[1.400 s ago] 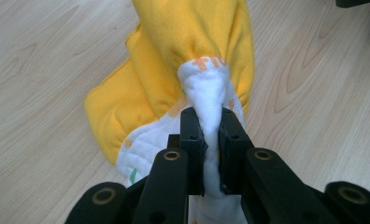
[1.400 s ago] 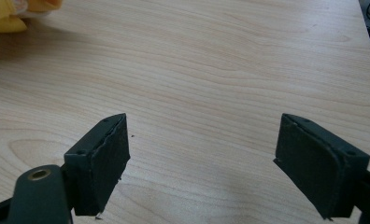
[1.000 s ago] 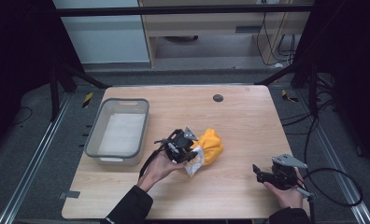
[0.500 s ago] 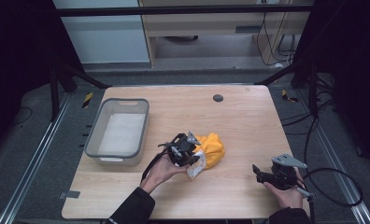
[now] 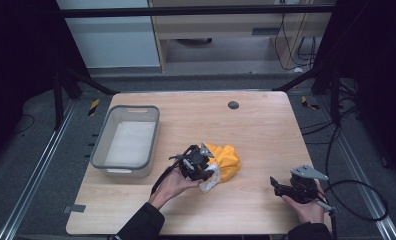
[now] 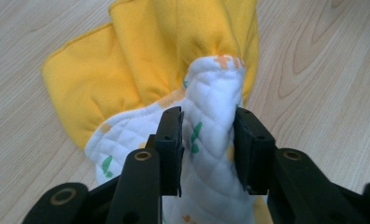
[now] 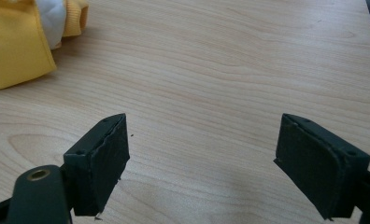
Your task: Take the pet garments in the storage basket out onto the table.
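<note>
Cloth: a soft bundle (image 5: 225, 161), plain yellow on one face and white on the other; the white face is quilted in a diamond stitch and dotted with small green, orange and yellow marks; bunched into folds, with the white edge drawn up into a ridge (image 6: 211, 116); it lies on the table just to the right of the grey bin, near the middle of the tabletop

Left gripper: (image 5: 200, 165) held in the person's left hand, right of the bin and at the near-left edge of the cloth; its two black jaws are pressed in on the white quilted ridge from both sides, pinching it; the yellow part spreads away beyond the jaws, resting on the wood

Right gripper: (image 5: 281, 188) held in the right hand, well to the right of the bin and of the cloth, near the table's front edge; its jaws stand wide apart with bare wood between them; a grey plate sits on top and a black cable trails off to the right

Grey bin: (image 5: 102, 150) a rectangular tub with rounded corners on the left part of the table; its floor looks pale, perhaps lined, though the high view is too coarse to say

Table: (image 5: 266, 125) light wood grain; a small dark round spot (image 5: 233, 105) lies beyond the bin, towards the far edge

Room: dark grey floor around the table; metal rails run left of the bin; pale cabinets stand at the back
</note>
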